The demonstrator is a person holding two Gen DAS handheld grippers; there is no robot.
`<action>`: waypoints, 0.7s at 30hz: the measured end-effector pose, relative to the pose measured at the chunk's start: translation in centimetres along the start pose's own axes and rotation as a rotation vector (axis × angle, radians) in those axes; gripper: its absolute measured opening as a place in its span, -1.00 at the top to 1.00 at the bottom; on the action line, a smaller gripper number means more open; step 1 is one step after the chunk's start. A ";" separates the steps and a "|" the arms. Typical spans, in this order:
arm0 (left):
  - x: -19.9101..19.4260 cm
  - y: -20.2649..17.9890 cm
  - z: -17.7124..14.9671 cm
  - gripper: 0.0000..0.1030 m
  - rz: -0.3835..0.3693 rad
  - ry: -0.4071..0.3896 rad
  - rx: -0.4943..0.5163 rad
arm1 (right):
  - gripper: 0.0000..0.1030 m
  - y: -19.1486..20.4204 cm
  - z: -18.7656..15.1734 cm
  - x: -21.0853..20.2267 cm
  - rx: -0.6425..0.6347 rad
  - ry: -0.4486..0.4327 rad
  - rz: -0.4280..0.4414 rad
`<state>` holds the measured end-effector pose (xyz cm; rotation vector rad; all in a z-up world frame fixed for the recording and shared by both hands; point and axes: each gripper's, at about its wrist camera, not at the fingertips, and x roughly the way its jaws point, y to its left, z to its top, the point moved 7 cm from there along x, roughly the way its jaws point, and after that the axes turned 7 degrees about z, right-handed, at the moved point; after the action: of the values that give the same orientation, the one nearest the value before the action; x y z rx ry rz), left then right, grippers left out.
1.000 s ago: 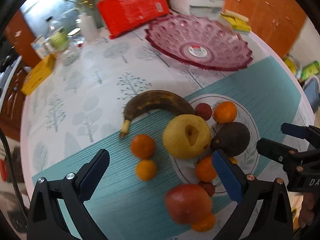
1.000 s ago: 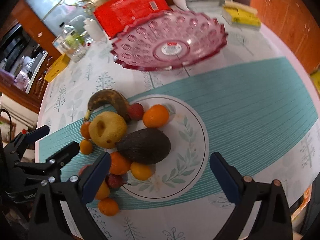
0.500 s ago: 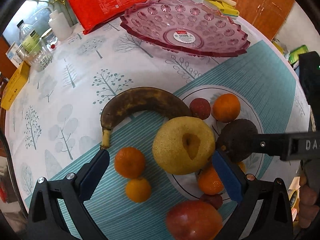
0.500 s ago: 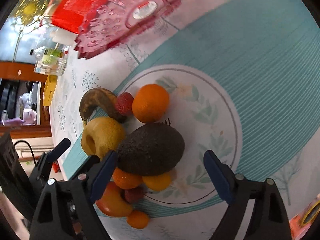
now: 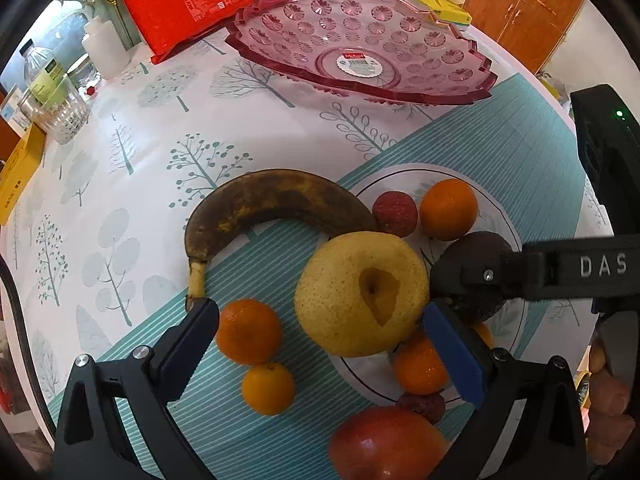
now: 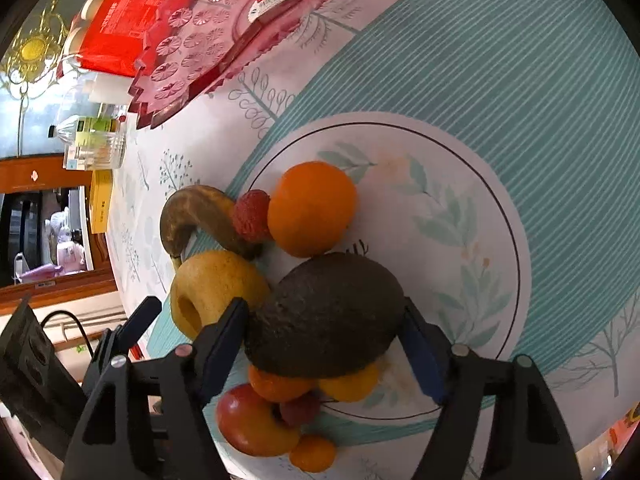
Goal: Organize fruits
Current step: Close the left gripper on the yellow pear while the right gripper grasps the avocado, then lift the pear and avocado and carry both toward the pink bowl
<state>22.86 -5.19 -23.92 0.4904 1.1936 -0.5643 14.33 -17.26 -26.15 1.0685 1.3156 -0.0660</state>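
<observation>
Blue fingers [image 6: 224, 344] flanking dark, pebbled avocado [image 6: 324, 316]

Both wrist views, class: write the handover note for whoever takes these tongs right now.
Right tongs: pads on both sides of the dark avocado, apparently closing on it; it is not lifted yet.
Left tongs: open, empty, low over the yellow pear and a small orange.
Fruit: all piled around the printed plate design on the tablecloth, including the brown banana and red apple.
Done: nothing moved; the pink glass bowl holds no fruit.
Left: presumably carry the avocado, then every other fruit, into that bowl.
</observation>
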 end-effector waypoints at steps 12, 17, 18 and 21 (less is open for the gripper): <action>1.6 -1.8 0.8 -0.83 -0.009 0.029 0.011 | -0.44 -2.7 0.5 -2.3 -0.026 -0.061 -0.066; 1.8 -3.1 0.9 -0.49 0.027 0.037 0.067 | -0.43 -3.3 0.4 -2.9 -0.037 -0.078 -0.077; 1.9 -3.3 0.8 -0.44 0.029 0.043 0.071 | -0.43 -3.4 0.4 -3.1 -0.042 -0.081 -0.076; 1.8 -3.7 0.9 -0.43 0.051 0.039 0.078 | -0.43 -3.1 0.2 -3.5 -0.067 -0.096 -0.083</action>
<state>21.62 -8.81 -25.55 0.5989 1.1965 -0.5616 11.50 -20.89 -25.27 0.9427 1.2662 -0.1331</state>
